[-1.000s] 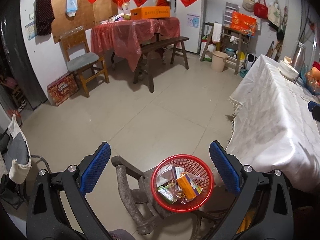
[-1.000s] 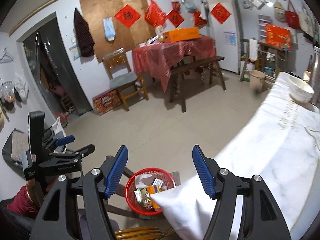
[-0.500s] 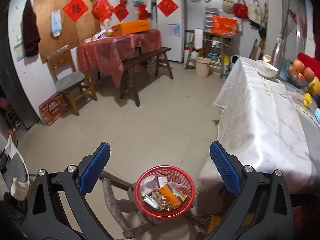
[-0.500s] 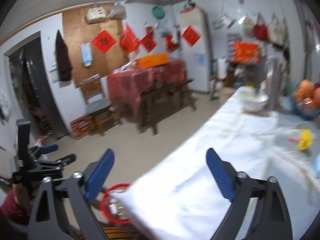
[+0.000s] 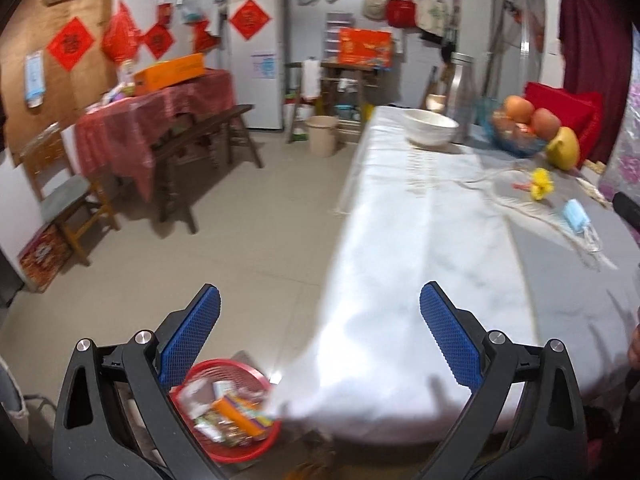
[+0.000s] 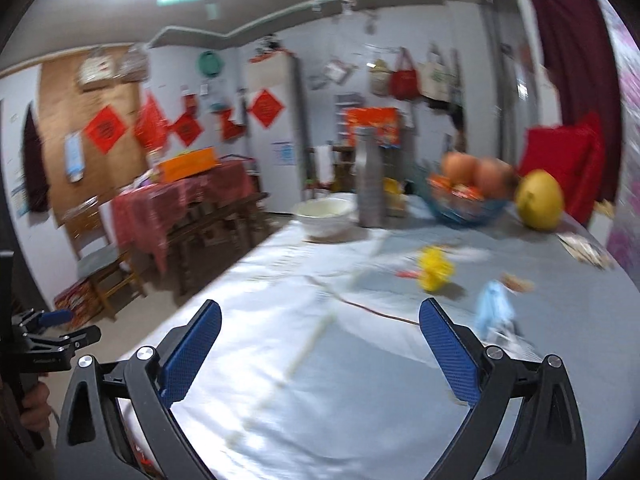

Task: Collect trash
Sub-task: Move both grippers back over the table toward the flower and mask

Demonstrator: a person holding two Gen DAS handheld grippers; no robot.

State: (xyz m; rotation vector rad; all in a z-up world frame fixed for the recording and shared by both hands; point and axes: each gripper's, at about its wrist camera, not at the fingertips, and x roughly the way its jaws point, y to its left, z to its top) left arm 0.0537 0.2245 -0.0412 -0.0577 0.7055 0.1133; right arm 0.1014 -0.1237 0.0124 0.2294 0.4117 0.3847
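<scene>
A red mesh basket (image 5: 230, 412) holding several wrappers sits low beside the table's near corner, under my left gripper (image 5: 320, 338), which is open and empty. On the white-clothed table (image 5: 420, 248) lie a yellow crumpled wrapper (image 5: 541, 184) and a blue face mask (image 5: 576, 216). My right gripper (image 6: 320, 350) is open and empty above the table, with the yellow wrapper (image 6: 434, 270) and the blue mask (image 6: 494, 310) ahead to the right. A small brown scrap (image 6: 516, 282) lies near the mask.
A white bowl (image 6: 326, 216), a metal flask (image 6: 370, 178), a blue fruit basket (image 6: 466, 198) and a yellow pomelo (image 6: 540, 200) stand at the table's far end. A red-covered table (image 5: 156, 120), bench and chair (image 5: 64, 196) stand across the tiled floor.
Both grippers have swung right and up from the basket toward the tabletop. The basket has slid to the lower left of the left view and out of the right view.
</scene>
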